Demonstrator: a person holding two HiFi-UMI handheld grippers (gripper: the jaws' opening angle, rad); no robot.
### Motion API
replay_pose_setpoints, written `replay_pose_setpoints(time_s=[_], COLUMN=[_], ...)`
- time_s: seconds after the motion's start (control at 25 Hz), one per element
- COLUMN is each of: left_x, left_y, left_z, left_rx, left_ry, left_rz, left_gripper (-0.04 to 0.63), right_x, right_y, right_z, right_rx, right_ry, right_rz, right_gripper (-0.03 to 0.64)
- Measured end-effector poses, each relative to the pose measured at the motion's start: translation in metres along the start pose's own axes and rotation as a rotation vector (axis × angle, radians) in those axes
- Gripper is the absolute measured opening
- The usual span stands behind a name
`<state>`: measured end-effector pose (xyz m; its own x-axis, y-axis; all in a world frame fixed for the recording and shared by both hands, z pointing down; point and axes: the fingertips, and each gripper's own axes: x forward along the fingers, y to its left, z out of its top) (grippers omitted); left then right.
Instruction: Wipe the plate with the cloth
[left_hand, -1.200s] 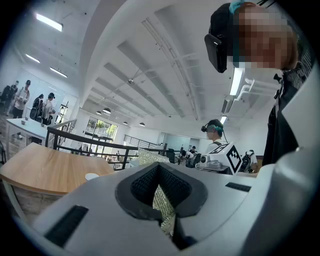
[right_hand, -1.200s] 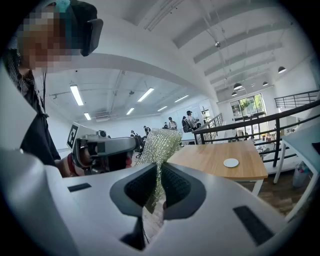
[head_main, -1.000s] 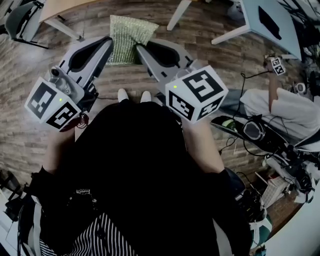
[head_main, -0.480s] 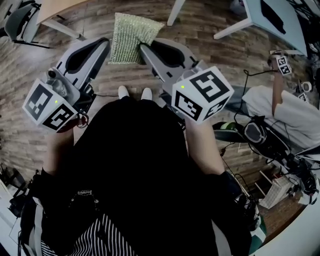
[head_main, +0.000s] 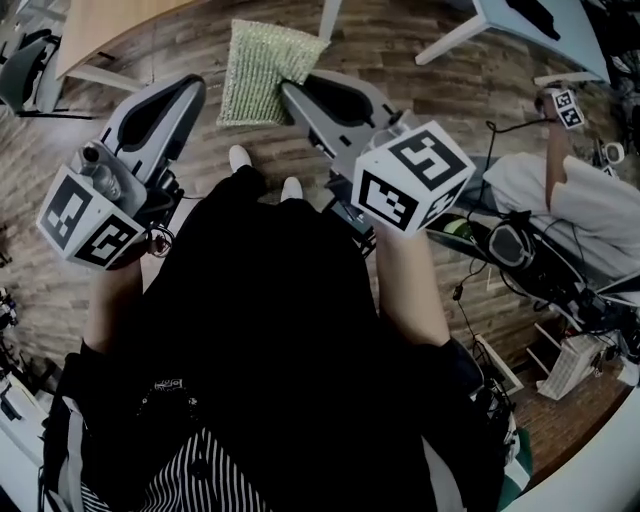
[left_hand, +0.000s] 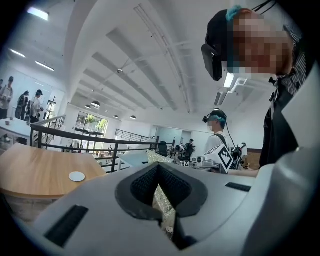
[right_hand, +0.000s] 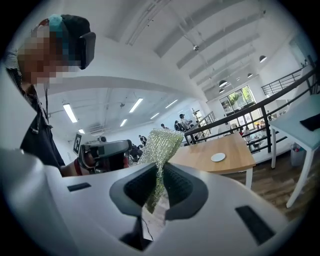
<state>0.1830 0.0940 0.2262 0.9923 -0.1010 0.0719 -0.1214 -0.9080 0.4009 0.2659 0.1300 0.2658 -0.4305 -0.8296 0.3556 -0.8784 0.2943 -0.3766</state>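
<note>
In the head view a green glittery cloth (head_main: 262, 70) hangs stretched between my two grippers above the wood floor. My left gripper (head_main: 200, 88) is shut on the cloth's left edge, and my right gripper (head_main: 287, 92) is shut on its right edge. The left gripper view shows a thin strip of cloth (left_hand: 163, 200) pinched in the left gripper (left_hand: 159, 172). The right gripper (right_hand: 161, 172) grips the cloth (right_hand: 159, 145), which stands up out of it. A small white plate (left_hand: 77, 176) lies on a round wooden table (left_hand: 35, 172); the right gripper view shows the plate (right_hand: 218, 157) too.
The wooden table's edge (head_main: 110, 22) and white legs are at the head view's top left. A white table (head_main: 545, 25) stands at the top right. A seated person (head_main: 570, 200), cables and gear fill the right side. A black railing (right_hand: 260, 107) runs behind the wooden table.
Both grippers and the cloth have shifted up and slightly left in the head view, closer to the wooden table. Each grip on the cloth is unchanged.
</note>
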Motion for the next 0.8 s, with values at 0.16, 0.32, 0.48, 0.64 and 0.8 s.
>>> replay_pose_setpoints(time_s=[0.16, 0.32, 0.48, 0.64, 0.8], left_x=[-0.027, -0.029, -0.051, -0.122, -0.153], left_y=[-0.054, -0.105, -0.057, 0.066, 0.113], left_z=[-0.049, -0.056, -0.008, 0.033, 0.04], left_rx=[-0.037, -0.021, 0.012, 0.002, -0.032], left_ry=[-0.025, -0.008, 0.0, -0.011, -0.028], left_rz=[0.048, 0.096, 0.065, 0.027, 0.011], left_gripper=[-0.008, -0.008, -0.008, -0.008, -0.008], right_x=[-0.038, -0.082, -0.027, 0.11, 0.166], right_y=[0.034, 0.053, 0.074, 0.112, 0.132], right_z=[-0.052, -0.065, -0.019, 0.021, 0.022], right_rx=[-0.008, 0.007, -0.001, -0.029, -0.042], right_ry=[0.058, 0.071, 0.053, 0.069, 0.093], right_rz=[0.048, 0.102, 0.082, 0.029, 0.009], right_gripper=[0.038, 0.038, 0.038, 0.038, 0.038])
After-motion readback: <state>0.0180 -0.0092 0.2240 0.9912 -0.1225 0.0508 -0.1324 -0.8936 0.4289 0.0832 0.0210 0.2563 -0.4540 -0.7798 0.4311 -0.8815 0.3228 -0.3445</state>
